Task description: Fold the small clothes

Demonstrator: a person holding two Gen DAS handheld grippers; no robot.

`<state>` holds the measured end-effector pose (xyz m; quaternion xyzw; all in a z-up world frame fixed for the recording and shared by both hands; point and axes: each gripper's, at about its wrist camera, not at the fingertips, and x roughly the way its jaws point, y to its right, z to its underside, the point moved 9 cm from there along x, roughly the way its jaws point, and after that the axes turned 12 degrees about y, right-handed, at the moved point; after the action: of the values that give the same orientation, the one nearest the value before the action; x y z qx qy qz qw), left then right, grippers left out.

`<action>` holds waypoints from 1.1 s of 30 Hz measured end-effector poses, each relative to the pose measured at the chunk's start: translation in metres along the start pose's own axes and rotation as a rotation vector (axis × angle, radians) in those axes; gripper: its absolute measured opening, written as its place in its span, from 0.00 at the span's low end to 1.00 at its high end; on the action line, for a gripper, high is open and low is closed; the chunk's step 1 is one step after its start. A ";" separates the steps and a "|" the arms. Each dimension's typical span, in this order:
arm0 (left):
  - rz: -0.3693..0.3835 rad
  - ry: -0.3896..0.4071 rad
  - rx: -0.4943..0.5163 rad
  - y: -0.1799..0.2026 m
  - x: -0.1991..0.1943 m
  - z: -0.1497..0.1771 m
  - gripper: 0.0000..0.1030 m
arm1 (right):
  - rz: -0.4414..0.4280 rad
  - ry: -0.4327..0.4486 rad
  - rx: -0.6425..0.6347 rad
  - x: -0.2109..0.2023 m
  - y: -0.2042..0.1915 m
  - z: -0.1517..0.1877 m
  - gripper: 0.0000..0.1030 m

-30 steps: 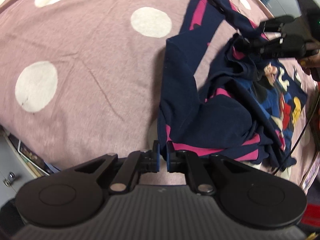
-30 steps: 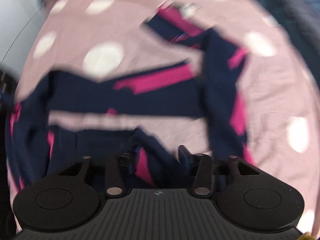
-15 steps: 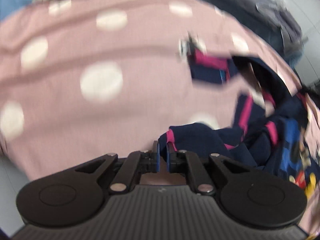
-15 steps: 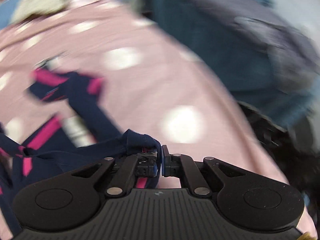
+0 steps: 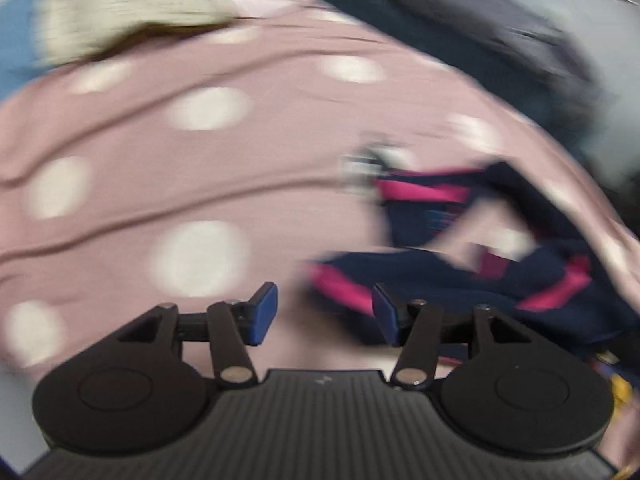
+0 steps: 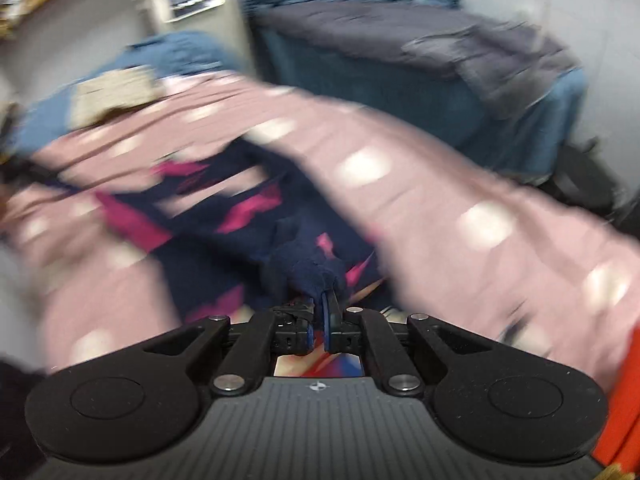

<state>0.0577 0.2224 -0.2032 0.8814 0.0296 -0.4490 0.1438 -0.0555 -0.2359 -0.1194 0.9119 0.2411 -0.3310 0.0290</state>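
Note:
A small navy garment with pink stripes (image 5: pixel 452 276) lies crumpled on the pink sheet with white dots (image 5: pixel 200 184), right of centre in the blurred left wrist view. My left gripper (image 5: pixel 324 316) is open and empty, its right finger just beside the garment's pink-striped edge. In the right wrist view my right gripper (image 6: pixel 318 312) is shut on a bunched fold of the navy garment (image 6: pixel 308 268), the rest of which trails away over the sheet (image 6: pixel 440 208).
A cream knitted item (image 5: pixel 120 20) and blue cloth lie at the sheet's far edge. Grey and blue bedding (image 6: pixel 460 60) is piled behind. A white cabinet (image 6: pixel 192 0) stands at the back. Something orange (image 6: pixel 624 408) is at the right edge.
My left gripper has opened and let go of the garment's edge. My right gripper, open a second ago, has shut on the garment. Both cameras have swung quickly.

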 end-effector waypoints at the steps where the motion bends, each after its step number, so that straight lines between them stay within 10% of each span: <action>1: 0.081 -0.008 0.051 0.026 0.004 0.000 0.58 | -0.015 -0.010 0.013 -0.006 -0.012 0.012 0.06; 6: 0.447 -0.001 0.407 0.164 0.029 0.003 0.80 | 0.028 -0.018 0.164 -0.018 -0.028 0.042 0.06; 14: 0.481 -0.038 1.026 0.245 0.097 0.031 0.71 | 0.144 0.054 0.242 -0.030 -0.005 0.034 0.06; 20: 0.459 -0.245 0.927 0.240 0.136 0.051 0.29 | 0.147 0.066 0.244 -0.030 -0.006 0.030 0.06; 23: 0.450 -0.171 0.963 0.238 0.125 0.050 0.07 | 0.155 0.072 0.232 -0.031 -0.007 0.026 0.06; 33: 0.539 0.215 0.537 0.177 -0.044 -0.044 0.07 | 0.252 0.263 0.200 -0.078 0.002 -0.031 0.06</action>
<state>0.0981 0.0689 -0.1038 0.9057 -0.3067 -0.2922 0.0168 -0.0877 -0.2639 -0.0469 0.9685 0.0928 -0.2253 -0.0523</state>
